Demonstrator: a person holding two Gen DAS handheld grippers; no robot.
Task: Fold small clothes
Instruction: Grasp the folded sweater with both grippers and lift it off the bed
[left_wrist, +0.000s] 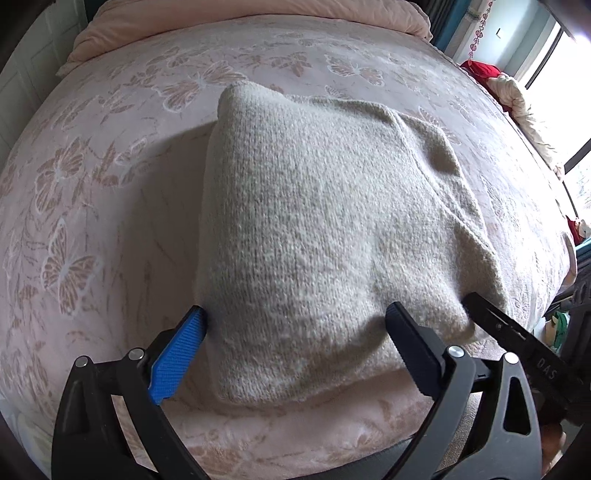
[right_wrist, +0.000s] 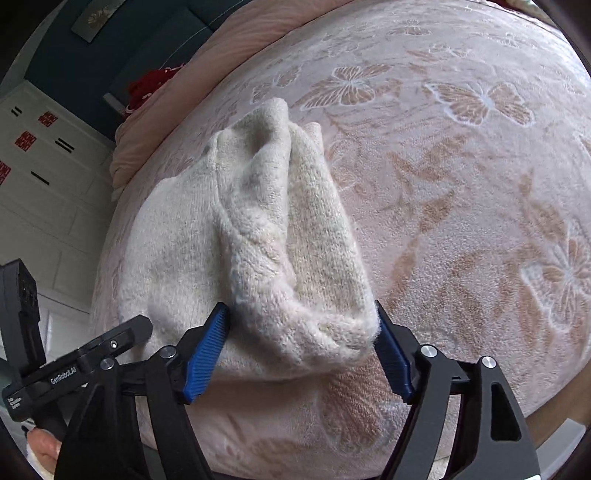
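Sweater (left_wrist: 314, 229), cream knit, lies folded on the bedspread (left_wrist: 110, 192), directly ahead of both tongs. Its long axis runs away from the tongs toward the far side of the bed; the near hem edge lies crosswise just in front of the fingers.

Left tongs (left_wrist: 299, 332): jaws spread wide, straddling the near left portion of the sweater. The blue-padded finger (left_wrist: 177, 354) sits at the sweater's left edge; the black finger (left_wrist: 413, 347) presses on the knit surface further right. Whether fabric is pinched between them cannot be told.

Right tongs (right_wrist: 301, 332): jaws part-way apart, with a thick bunched fold (right_wrist: 295, 295) of the sweater's right edge between the two blue pads. Both pads (right_wrist: 207, 354) touch the knit, so the fold is gripped. The fold rises as a ridge running away from the tongs and ends in a peaked tip (right_wrist: 275, 110) at the far end.

A pink quilt (left_wrist: 258, 14) lies beyond the sweater at the far edge of the bed.
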